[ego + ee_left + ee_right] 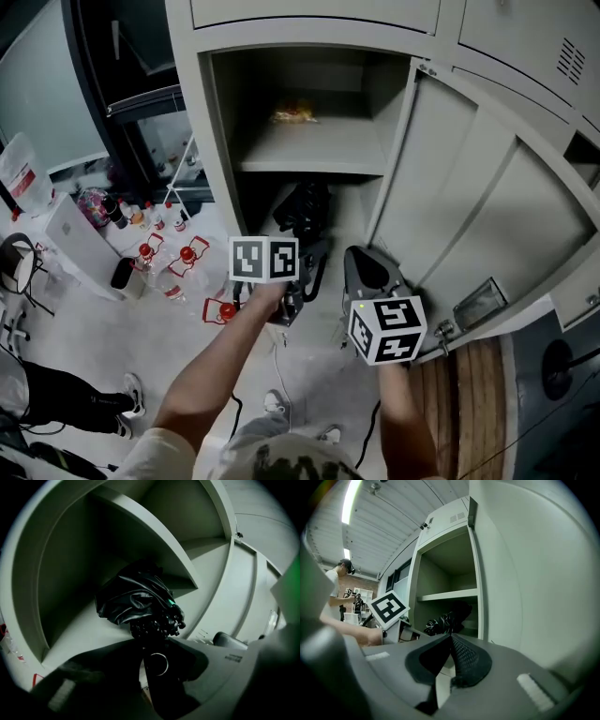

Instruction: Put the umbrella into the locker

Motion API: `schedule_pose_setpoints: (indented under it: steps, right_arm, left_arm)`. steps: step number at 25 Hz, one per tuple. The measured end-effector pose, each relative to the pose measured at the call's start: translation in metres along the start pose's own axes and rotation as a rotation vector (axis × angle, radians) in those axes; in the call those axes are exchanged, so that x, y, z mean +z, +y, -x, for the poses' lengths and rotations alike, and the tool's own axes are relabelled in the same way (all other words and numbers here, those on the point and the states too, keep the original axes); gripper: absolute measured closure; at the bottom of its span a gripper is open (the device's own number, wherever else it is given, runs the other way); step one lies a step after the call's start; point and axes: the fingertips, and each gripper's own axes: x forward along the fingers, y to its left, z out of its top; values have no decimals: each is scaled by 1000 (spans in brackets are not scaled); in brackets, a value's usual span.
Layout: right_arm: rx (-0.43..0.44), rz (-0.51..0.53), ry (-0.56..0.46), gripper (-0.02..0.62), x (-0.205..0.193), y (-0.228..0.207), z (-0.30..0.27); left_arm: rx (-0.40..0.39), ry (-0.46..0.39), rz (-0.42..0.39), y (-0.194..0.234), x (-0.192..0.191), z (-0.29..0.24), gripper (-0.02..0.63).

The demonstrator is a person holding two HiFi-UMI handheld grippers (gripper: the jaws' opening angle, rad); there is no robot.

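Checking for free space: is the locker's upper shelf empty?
No, a yellowish packet lies at the back of the upper shelf.

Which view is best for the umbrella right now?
Left gripper view: the umbrella sits dead centre, with its folded black canopy and rib tips clear, inside the locker under the shelf. In the head view the umbrella is small and dark below the shelf. The right gripper view gives only a distant side glimpse.

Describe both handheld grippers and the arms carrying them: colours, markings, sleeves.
Left gripper: dark body. Right gripper: grey shell, black dimpled pads. Each bears a white marker cube with black squares. Forearms are bare; a pale short sleeve shows at the left shoulder.
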Motion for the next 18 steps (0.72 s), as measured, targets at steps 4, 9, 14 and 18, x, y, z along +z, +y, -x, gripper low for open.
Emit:
schedule_pose_setpoints:
  steps: [4, 9, 14, 18]
  right_arm:
    - [-20, 3, 1, 597, 1, -2, -3]
    - [-41, 1, -4, 597, 4, -4, -8]
    - [-64, -3, -6, 597, 6, -7, -13]
    - [-83, -2, -4, 597, 5, -10, -15]
  left_arm:
    - [-13, -7, 6, 2, 16, -11, 439]
    - [-34, -28, 6, 3, 32, -22, 439]
    - [-42, -42, 19, 6, 41, -35, 439]
    - [-44, -51, 47, 10, 51, -45, 437]
